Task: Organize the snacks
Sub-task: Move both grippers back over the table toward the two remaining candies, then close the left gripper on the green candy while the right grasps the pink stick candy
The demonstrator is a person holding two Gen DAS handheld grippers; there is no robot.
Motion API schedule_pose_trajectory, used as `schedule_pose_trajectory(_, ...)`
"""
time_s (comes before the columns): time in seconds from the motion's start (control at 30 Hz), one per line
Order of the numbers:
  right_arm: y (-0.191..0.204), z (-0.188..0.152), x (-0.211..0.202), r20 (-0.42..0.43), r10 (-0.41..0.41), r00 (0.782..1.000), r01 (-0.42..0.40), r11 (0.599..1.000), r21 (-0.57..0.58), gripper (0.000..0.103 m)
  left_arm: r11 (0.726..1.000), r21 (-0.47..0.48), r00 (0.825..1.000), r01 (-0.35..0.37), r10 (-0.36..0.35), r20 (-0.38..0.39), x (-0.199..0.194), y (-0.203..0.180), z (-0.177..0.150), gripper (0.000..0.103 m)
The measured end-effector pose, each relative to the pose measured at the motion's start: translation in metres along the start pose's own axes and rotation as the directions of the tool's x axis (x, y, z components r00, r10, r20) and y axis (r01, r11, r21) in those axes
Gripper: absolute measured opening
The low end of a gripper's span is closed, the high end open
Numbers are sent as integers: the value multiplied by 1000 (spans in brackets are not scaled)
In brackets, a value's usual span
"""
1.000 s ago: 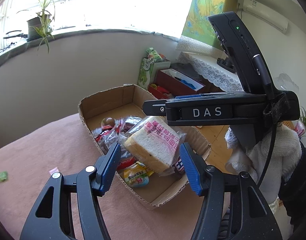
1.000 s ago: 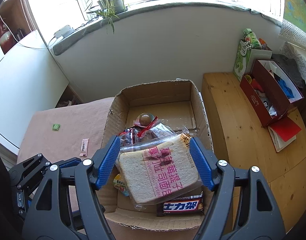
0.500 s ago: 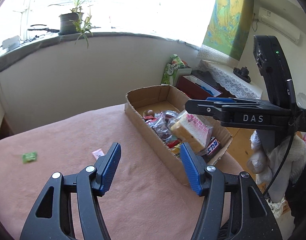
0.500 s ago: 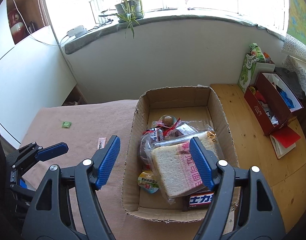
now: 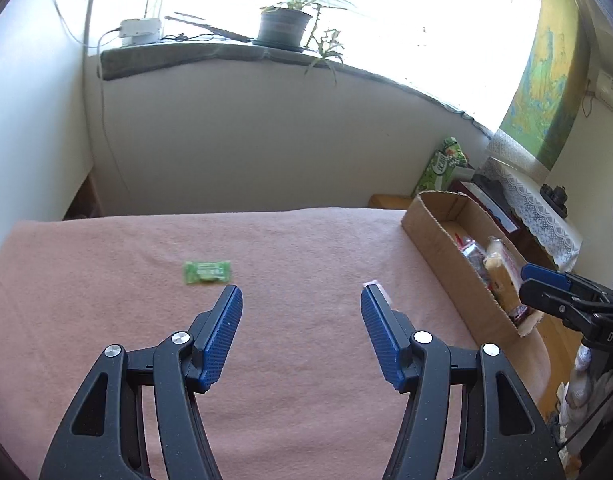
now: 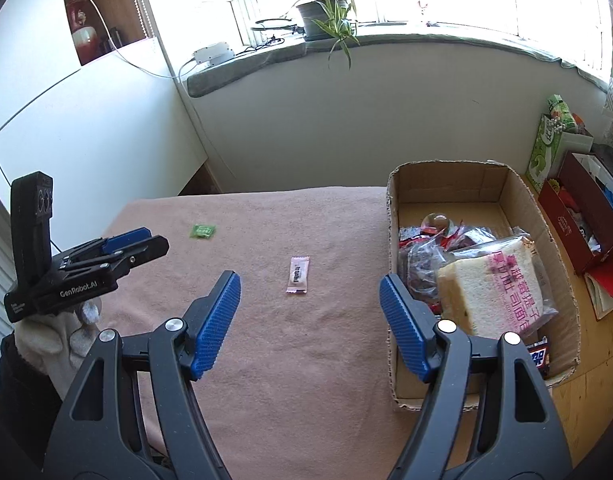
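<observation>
A cardboard box (image 6: 392, 248) at the table's right edge holds a bagged bread loaf (image 6: 494, 280), dark wrapped snacks (image 6: 422, 260) and a chocolate bar (image 6: 540, 356). The box also shows in the left wrist view (image 5: 438, 248). A green candy (image 5: 207, 271) and a pink sachet (image 6: 297, 274) lie loose on the pink cloth (image 6: 306, 360). My left gripper (image 5: 301, 294) is open and empty, just short of the green candy. My right gripper (image 6: 309, 280) is open and empty above the cloth, with the pink sachet between its fingers in view.
A wooden bench (image 6: 598, 360) right of the box carries a red box (image 6: 582, 216) and a green carton (image 6: 548, 148). A potted plant (image 6: 322, 20) stands on the windowsill. A white wall panel (image 6: 86, 120) stands at the left.
Both grippers have swung left, away from the box and over the cloth. The green candy and pink sachet now lie near the fingers. Both stay open.
</observation>
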State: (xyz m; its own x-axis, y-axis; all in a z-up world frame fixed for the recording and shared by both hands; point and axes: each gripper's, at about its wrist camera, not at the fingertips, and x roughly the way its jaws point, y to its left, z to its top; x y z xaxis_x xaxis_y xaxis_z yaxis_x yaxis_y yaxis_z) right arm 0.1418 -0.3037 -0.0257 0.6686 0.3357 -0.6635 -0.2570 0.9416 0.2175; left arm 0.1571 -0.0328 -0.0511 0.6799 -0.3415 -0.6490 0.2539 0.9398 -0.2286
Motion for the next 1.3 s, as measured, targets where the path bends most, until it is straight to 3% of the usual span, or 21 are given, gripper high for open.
schedule_pose_trajectory(0.23, 33, -8, 43, -49, 37, 998, -38, 999, -10, 75, 989, -124, 997, -81, 81, -9, 14, 65, 7, 61)
schedule_pose_trajectory(0.37, 47, -13, 68, -55, -31, 998, 28, 998, -62, 75, 986, -134, 995, -102, 98, -36, 30, 81, 7, 61)
schedule_pose_trajectory(0.57, 49, -15, 100, -64, -87, 994, 83, 994, -66, 75, 989, -83, 990, -123, 116, -82, 58, 74, 2, 62)
schedule_pose_trajectory(0.9, 50, -11, 140, -69, -188, 980, 178, 976, -129, 75, 983, 19, 979, -183, 184, -89, 100, 51, 3, 65)
schedule_pose_trajectory(1.3, 41, -8, 169, -138, -201, 970, 185, 975, -120, 75, 968, 79, 960, -237, 246, -134, 119, 51, 5, 64)
